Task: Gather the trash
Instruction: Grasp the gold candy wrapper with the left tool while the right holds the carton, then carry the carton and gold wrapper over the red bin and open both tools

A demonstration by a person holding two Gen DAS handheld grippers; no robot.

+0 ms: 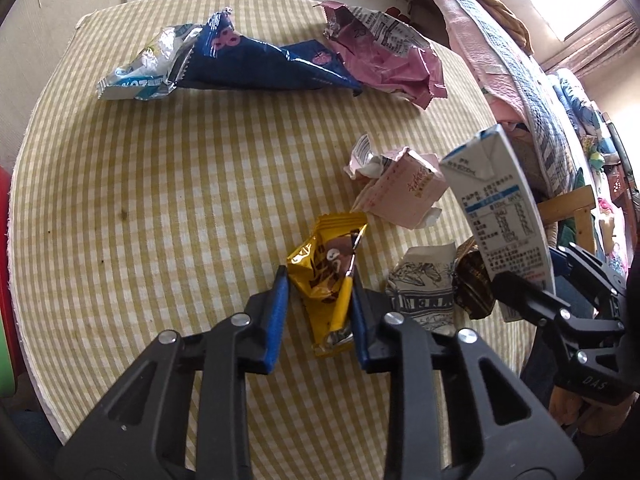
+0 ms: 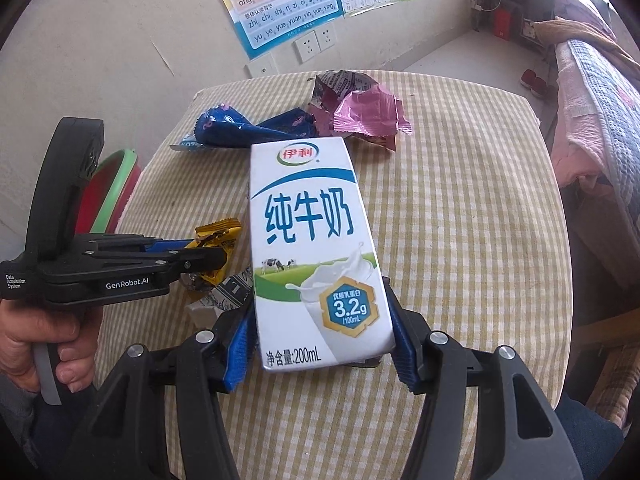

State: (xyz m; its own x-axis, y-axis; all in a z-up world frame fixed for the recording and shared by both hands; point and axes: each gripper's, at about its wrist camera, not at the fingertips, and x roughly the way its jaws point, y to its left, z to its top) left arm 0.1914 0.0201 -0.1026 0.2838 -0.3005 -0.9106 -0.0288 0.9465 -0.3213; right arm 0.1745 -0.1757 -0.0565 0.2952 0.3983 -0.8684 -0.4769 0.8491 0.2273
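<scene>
My right gripper (image 2: 324,340) is shut on a white milk carton (image 2: 316,248) and holds it above the checked table; the carton also shows in the left wrist view (image 1: 500,216). My left gripper (image 1: 318,284) is open, its jaws on either side of a yellow snack wrapper (image 1: 328,280) lying on the table, which also shows in the right wrist view (image 2: 218,236). Other trash on the table: a pink crumpled carton (image 1: 404,192), a black-and-white wrapper (image 1: 424,292), a brown wrapper (image 1: 474,284), a blue bag (image 1: 264,66), a pink bag (image 1: 384,64) and a white-blue wrapper (image 1: 140,72).
The round table has a yellow checked cloth (image 1: 160,208). A red and green bin (image 2: 114,196) stands at its left side. A bed with quilts (image 2: 592,92) is on the right. A wall with sockets and posters (image 2: 288,12) is behind the table.
</scene>
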